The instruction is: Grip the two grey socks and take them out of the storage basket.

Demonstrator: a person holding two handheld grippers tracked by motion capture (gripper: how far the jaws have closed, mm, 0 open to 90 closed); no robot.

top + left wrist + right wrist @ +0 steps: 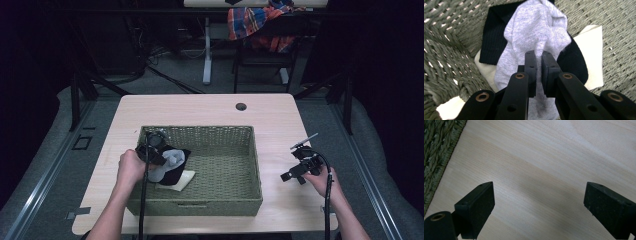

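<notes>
At the near left of the wicker basket, a fold of the grey sock is pinched between the pressed-together left tongs. The sock is seen lying on a black garment, under which a cream cloth is spread on the woven basket floor, close to the left wall. To the right of the basket, the right tongs are held spread wide above the bare desk, with nothing between them. Farther back, a plaid cloth is draped over a chair.
</notes>
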